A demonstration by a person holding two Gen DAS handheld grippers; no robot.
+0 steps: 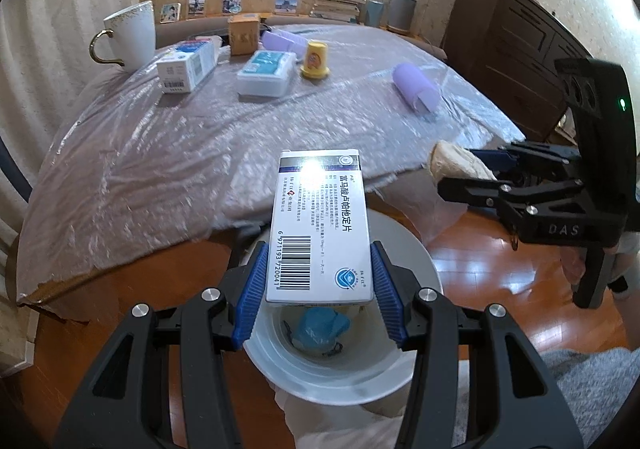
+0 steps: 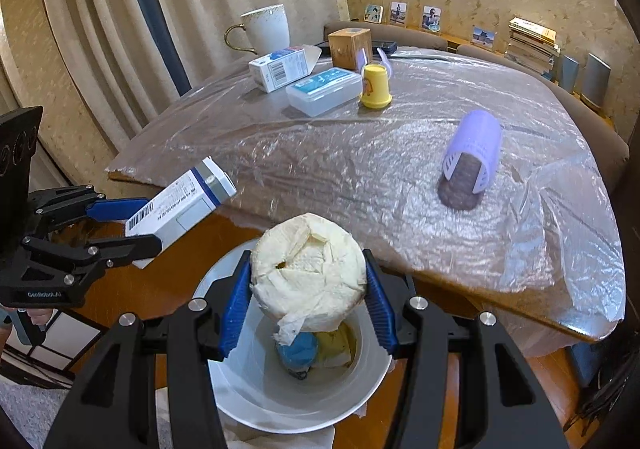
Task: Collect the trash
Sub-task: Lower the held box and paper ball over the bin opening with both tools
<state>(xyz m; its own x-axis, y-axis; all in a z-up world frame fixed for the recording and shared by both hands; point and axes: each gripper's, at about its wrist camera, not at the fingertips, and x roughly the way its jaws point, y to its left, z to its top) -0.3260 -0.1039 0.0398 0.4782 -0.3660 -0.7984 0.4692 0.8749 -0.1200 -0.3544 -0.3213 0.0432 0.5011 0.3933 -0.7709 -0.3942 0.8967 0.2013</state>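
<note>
Plastic-covered bench (image 1: 200, 153) ahead; below both grippers, the white bin (image 2: 240, 381). My left gripper (image 1: 320, 289) clamps a light, crushable medicine box (image 1: 320, 229); my right gripper (image 2: 308, 301) squeezes a soft paper wad (image 2: 308, 265).

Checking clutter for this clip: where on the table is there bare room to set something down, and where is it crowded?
The near half of the plastic-covered table is bare, bordered by the near edge, the lying purple roller on the right, and the far cluster. The far-left corner is crowded: mug, white carton, clear case, yellow cup, brown box.
</note>
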